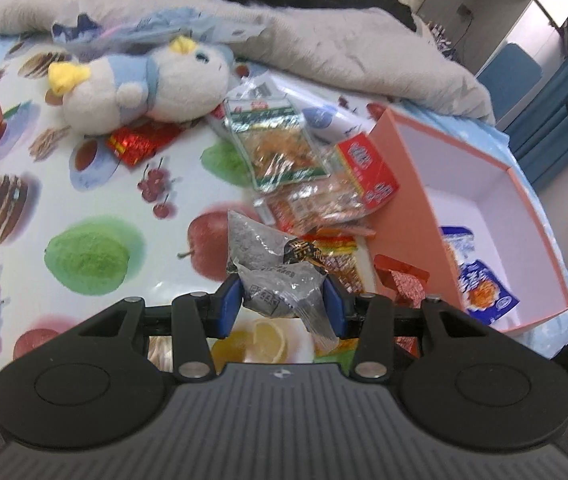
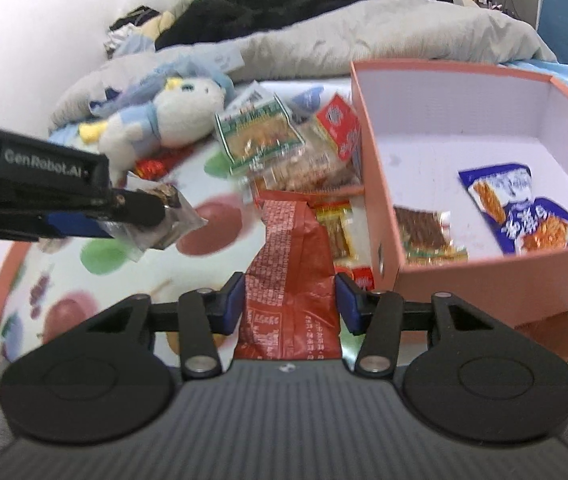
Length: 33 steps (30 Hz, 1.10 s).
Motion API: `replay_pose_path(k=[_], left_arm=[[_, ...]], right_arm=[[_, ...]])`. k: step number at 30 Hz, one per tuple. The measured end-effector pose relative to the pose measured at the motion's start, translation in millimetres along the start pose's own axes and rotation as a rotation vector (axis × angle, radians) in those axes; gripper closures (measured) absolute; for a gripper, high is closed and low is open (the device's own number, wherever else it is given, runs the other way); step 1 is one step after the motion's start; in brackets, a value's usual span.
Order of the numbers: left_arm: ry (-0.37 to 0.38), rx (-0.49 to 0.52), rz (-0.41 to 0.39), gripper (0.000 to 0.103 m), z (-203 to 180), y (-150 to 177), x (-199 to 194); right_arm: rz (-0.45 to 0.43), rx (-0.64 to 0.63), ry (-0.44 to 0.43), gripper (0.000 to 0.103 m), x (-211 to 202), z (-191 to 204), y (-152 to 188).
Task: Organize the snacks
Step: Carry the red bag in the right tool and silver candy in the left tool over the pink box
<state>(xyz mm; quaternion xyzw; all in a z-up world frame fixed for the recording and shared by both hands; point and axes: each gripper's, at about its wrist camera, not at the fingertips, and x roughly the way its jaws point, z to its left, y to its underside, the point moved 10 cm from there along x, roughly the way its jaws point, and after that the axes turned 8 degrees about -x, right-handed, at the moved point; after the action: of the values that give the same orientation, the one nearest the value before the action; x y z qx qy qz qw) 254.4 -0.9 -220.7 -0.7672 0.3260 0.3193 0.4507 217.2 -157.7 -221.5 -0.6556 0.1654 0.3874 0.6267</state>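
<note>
L gripper (image 1: 282, 306) has its blue pads pressed on a grey crinkly snack pack (image 1: 272, 276), jaws about half open around it, pack lifted off the fruit-print cloth (image 1: 96, 184). From the R wrist view the same L gripper (image 2: 152, 216) shows at left w/ the pack (image 2: 164, 220) clear of the cloth. R gripper (image 2: 290, 300) grips a red snack bag (image 2: 290, 264) between its pads, jaws roughly half open, bag standing up between them. Pink box (image 2: 464, 280) sits at right, just beside the loose snack pile (image 2: 284, 148); inside it a blue packet (image 2: 524, 212) and a brown packet (image 2: 424, 232). Plush toy (image 1: 152, 80) lies far left of the pile.
</note>
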Motion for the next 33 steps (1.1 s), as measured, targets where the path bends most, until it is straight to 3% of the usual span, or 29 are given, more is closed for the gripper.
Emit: replay_pose_path(k=[11, 23, 28, 33], left_arm=[[0.062, 0.035, -0.084, 0.053, -46.4, -42.0, -32.9], [0.156, 0.130, -0.161, 0.053, -140.0, -84.2, -49.7], [0.179, 0.187, -0.137, 0.053, -178.4, -81.4, -36.0], [0.184, 0.241, -0.072, 0.053, -212.7, -65.5, -5.5]], right_arm=[[-0.148, -0.009, 0.018, 0.053, -42.2, -32.9, -67.2], [-0.303, 0.007, 0.118, 0.053, -84.8, -96.1, -132.4], [-0.311, 0.059, 0.177, 0.053, -89.8, -140.4, -136.1], [-0.238, 0.102, 0.217, 0.053, -77.0, -181.4, -117.8]])
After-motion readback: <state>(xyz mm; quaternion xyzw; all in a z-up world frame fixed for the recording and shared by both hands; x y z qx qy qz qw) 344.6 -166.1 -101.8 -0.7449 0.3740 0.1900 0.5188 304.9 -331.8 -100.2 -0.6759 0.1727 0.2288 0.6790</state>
